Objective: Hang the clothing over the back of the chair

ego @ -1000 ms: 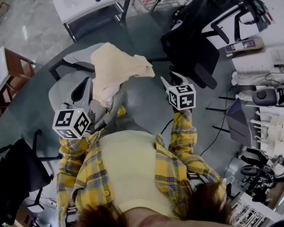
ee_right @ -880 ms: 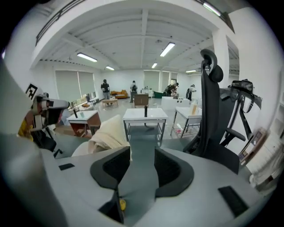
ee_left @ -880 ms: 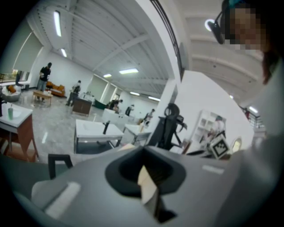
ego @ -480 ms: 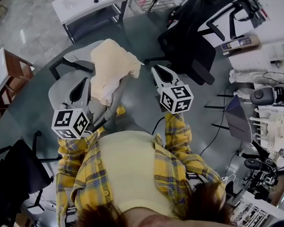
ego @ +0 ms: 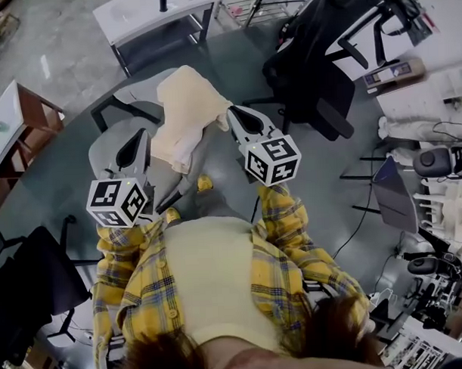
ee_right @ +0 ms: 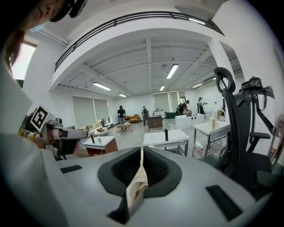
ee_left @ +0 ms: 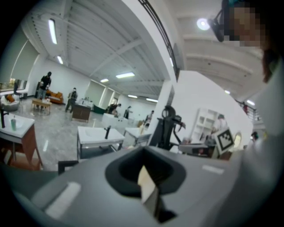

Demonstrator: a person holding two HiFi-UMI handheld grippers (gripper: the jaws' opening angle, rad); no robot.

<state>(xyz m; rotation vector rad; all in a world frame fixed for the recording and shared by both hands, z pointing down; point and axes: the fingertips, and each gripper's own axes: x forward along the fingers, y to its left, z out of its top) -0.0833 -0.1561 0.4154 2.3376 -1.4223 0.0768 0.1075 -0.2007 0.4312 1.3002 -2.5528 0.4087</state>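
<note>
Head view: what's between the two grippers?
The head view shows the cream clothing there. The left gripper pinches one edge; the jaws of the right gripper have just been closing on another.

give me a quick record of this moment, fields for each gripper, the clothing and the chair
left gripper: shut on an edge of the clothing
right gripper: jaws have just been closing, now pinching the clothing
clothing: cream, bunched, held between the two grippers
chair: grey, under the clothing in the head view; contact cannot be told
</note>
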